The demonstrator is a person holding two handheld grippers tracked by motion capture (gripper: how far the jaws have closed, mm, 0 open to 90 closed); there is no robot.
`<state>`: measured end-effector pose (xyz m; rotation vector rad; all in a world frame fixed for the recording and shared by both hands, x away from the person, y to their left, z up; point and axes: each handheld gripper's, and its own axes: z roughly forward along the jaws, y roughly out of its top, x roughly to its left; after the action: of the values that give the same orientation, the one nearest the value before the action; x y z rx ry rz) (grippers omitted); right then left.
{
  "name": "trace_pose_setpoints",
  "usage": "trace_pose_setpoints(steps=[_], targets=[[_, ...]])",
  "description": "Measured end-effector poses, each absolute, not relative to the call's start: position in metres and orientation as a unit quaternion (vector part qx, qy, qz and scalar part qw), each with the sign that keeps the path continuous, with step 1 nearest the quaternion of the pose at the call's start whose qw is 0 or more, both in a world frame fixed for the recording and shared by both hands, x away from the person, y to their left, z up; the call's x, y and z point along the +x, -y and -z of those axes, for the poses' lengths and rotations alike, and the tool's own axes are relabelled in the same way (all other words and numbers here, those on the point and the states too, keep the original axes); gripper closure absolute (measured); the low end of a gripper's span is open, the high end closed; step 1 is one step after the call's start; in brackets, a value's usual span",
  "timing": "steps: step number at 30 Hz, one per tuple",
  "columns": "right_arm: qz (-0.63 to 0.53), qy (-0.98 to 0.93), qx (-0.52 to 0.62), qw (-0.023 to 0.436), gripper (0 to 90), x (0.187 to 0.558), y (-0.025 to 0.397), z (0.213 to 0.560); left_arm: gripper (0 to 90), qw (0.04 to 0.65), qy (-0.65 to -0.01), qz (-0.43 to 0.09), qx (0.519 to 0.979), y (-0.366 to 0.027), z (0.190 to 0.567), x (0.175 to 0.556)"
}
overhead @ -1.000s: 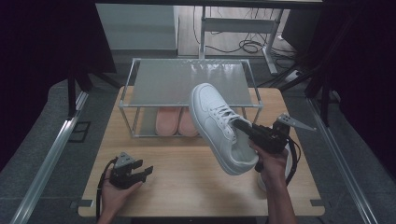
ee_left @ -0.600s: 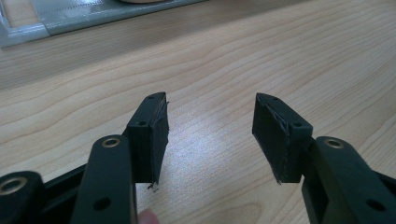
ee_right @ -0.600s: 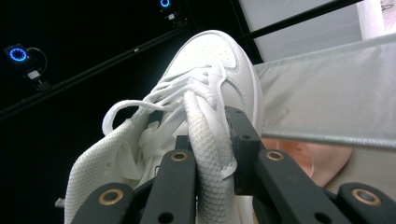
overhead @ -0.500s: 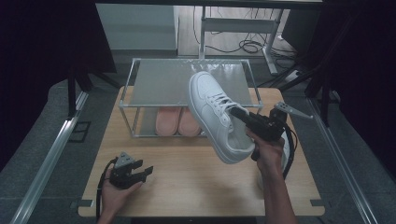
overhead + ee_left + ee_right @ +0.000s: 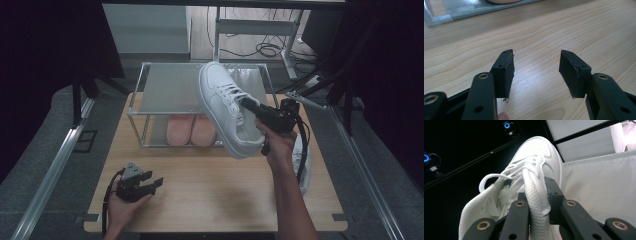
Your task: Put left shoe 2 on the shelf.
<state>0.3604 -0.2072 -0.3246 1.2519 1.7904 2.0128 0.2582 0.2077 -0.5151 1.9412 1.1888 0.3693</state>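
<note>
While right fingers (image 5: 534,202) pinch the sneaker (image 5: 227,112) above the rack (image 5: 170,90), left fingers (image 5: 506,72) sit spread.

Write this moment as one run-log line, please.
right tool: shut on white lace-up sneaker, held above metal shoe rack | left tool: open, low over wooden table

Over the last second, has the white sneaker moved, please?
Yes: the white sneaker, clamped in the right tongs, has moved away from the person, over the shoe rack.

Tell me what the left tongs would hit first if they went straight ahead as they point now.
Probably the rack: its metal base rail lies ahead across bare table, with a pink slipper behind it. The open left tongs hold nothing; depth is unclear.
</note>
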Motion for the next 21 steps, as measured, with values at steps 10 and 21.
trace_pose_setpoints(steps=[10, 21], targets=[[-0.673, -0.591, 0.437, 0.084, 81.6, 0.383, 0.198, 0.317, 46.4, 0.407, -0.472, -0.146, 0.769, -0.208, 0.515, 0.258], [-0.66, -0.589, 0.458, 0.089, 81.6, 0.406, 0.187, 0.312, 46.4, 0.406, -0.47, -0.149, 0.769, -0.208, 0.514, 0.258]])
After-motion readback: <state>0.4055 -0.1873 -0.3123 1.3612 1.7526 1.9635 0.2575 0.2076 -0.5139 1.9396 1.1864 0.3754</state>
